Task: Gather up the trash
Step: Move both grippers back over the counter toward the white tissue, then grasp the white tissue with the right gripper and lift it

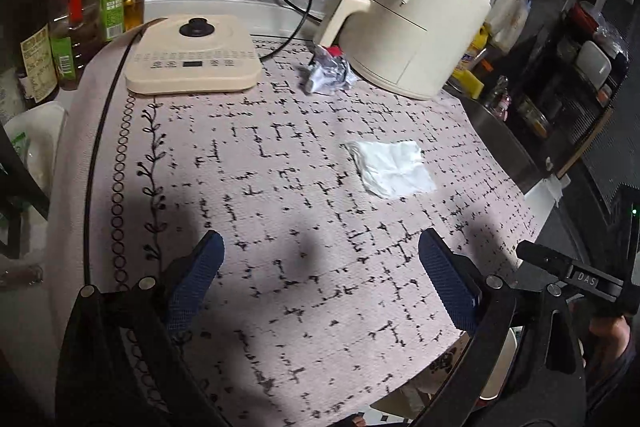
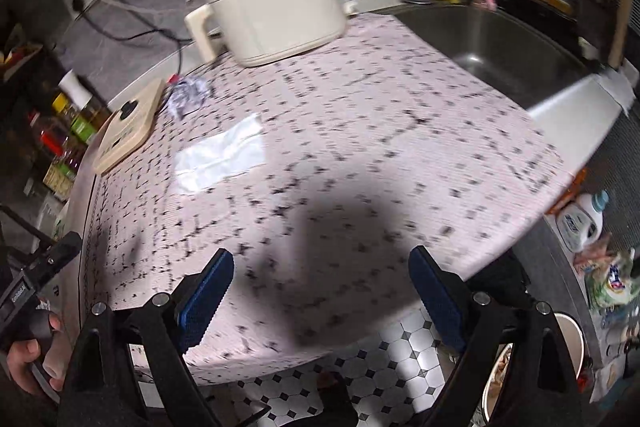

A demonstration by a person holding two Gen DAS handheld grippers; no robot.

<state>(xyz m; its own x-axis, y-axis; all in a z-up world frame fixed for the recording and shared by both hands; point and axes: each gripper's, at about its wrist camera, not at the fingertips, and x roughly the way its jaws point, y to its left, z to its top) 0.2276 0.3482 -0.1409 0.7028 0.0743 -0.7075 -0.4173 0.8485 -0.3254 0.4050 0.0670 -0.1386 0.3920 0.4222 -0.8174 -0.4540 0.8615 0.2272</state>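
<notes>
Left gripper [image 1: 320, 281], right gripper [image 2: 320, 295] both released (empty); bin [image 2: 532, 367] holds scraps.

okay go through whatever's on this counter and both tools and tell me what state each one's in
Left tool: open, empty, above the cloth.
Right tool: open, empty, above the counter's near edge.
White tissue: flattened, lying loose on the cloth.
Crumpled wrapper: balled up, against the air fryer's base.
Air fryer: upright, drawer shut.
Induction cooker: flat, nothing on it, display dark.
Sink: no water or dishes visible.
</notes>
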